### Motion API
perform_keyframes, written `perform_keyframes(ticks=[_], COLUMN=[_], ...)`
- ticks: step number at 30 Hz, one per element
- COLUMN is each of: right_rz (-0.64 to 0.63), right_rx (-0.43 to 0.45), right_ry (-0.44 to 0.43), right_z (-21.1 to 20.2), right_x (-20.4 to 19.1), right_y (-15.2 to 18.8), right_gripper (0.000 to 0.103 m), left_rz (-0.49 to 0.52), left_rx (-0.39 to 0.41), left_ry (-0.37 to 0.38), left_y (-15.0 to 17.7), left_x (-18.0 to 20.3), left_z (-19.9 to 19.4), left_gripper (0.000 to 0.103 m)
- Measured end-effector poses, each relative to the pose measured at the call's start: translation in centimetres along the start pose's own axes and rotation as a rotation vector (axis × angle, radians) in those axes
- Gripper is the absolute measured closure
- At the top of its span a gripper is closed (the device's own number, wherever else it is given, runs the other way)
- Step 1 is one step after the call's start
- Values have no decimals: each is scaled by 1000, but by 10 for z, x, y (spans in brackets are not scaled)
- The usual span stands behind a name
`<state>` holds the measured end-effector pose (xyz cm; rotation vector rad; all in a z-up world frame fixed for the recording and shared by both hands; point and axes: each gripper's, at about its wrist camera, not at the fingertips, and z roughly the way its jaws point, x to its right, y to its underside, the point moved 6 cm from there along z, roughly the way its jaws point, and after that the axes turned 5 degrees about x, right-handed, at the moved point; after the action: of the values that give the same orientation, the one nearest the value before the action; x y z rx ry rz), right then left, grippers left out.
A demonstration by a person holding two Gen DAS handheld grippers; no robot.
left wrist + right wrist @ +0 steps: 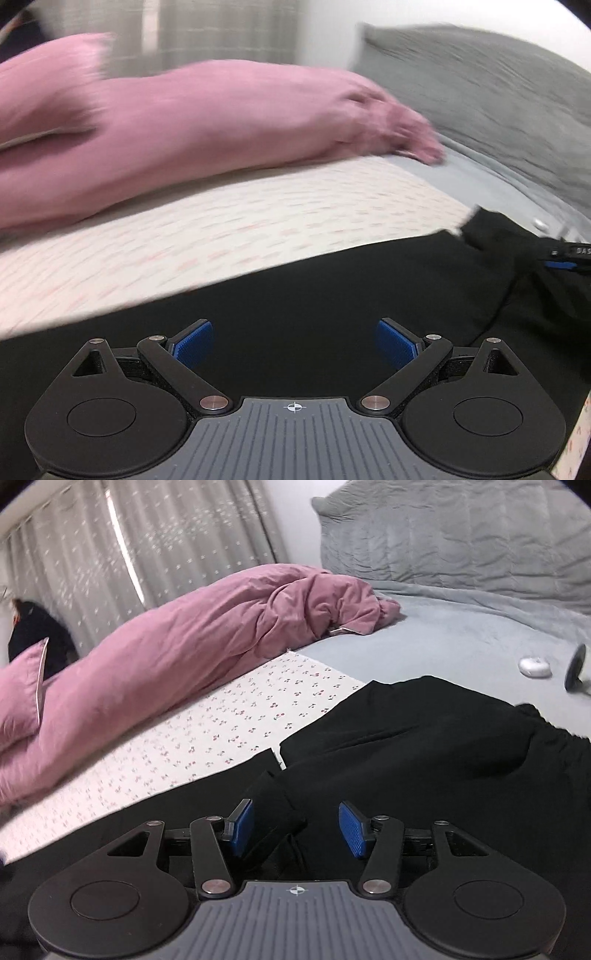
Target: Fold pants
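Observation:
Black pants (314, 288) lie spread on the bed, filling the lower half of both views (424, 738). My left gripper (294, 345) is open just above the black fabric, with nothing between its blue pads (194, 345). My right gripper (295, 827) is open, with a raised fold of the black pants (275, 808) standing between its blue pads (242, 825), close to the left pad. The elastic waistband (554, 734) shows at the right of the right wrist view. The other gripper's tip (569, 254) shows at the right edge of the left wrist view, on the pants.
A pink duvet (166, 657) lies along the far side of the bed. A cherry-print sheet (240, 716) and a grey blanket (461, 635) cover the mattress. A grey pillow (461, 535) stands behind. A small white case (535, 666) and a dark round object (576, 668) lie at right.

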<state>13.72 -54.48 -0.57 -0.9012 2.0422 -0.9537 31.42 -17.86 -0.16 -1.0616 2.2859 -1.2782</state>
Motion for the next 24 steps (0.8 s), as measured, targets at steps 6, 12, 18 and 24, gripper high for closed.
perform_keyframes(ticks=[6,12,18,24], right_rz=[-132,-275,-256,-201], right_rx=[-16,-14,-19,-41], right_ry=[-49,-147,-183,-229], right_z=[10,12,11,18], right_x=[-2,-4,-2,1], right_y=[-3,4,2,2], right_gripper=[52,52,61,98], left_rz=[144,201,241,214], left_rx=[-50,-145,-228,-256], left_ry=[147,302,435,500], left_y=[-39,-61,-70,-81], left_x=[67,108,149,172], left_z=[121,216,270,288], left_gripper=[6,8,19,76])
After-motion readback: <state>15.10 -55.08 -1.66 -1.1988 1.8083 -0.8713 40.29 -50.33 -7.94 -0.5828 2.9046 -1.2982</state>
